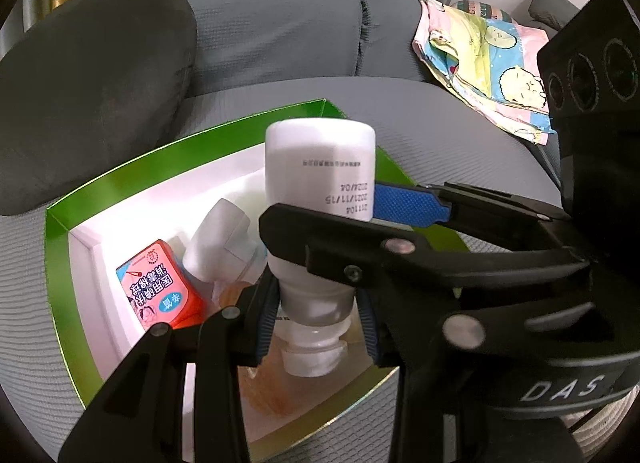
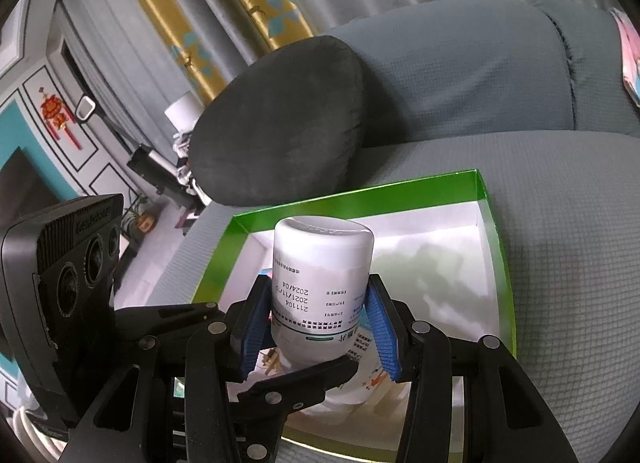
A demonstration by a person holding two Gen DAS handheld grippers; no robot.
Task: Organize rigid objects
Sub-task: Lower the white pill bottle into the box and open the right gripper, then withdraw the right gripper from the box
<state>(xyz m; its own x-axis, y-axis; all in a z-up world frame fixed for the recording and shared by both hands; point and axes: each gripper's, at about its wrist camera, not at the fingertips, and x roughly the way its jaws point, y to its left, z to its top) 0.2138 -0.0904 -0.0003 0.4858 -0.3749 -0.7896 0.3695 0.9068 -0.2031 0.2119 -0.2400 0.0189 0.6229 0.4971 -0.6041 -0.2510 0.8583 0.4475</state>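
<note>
**Lin:** Grey sofa cushions (image 1: pixel 420 135) carry everything; a dark round pillow (image 2: pixel 280 119) leans on the backrest, and a cartoon-printed cloth (image 1: pixel 484 63) lies farther along the seat. Where is the bottle?

**Omar:** An upside-down white plastic medicine bottle (image 1: pixel 320 167) hangs above the shallow green-rimmed cardboard box with white inside (image 2: pixel 496 247). Both claws grip it. The left claw (image 1: pixel 318 313) is clamped on the narrow neck, near the white cap at the low end. The right claw (image 2: pixel 320 327) has its blue pads (image 2: pixel 380 327) pressed on the wide body.

**Lin:** What is already in the box?

**Omar:** An orange-red packet with printed characters (image 1: pixel 160 283) and another white plastic bottle (image 1: pixel 220 239), lying on its side.

**Lin:** So which step is this?

**Omar:** I judge it is the placing of the bottle into the box. Next it must be lowered to a free part of the floor beside the lying bottle, then both claws must let go without tipping it.
</note>
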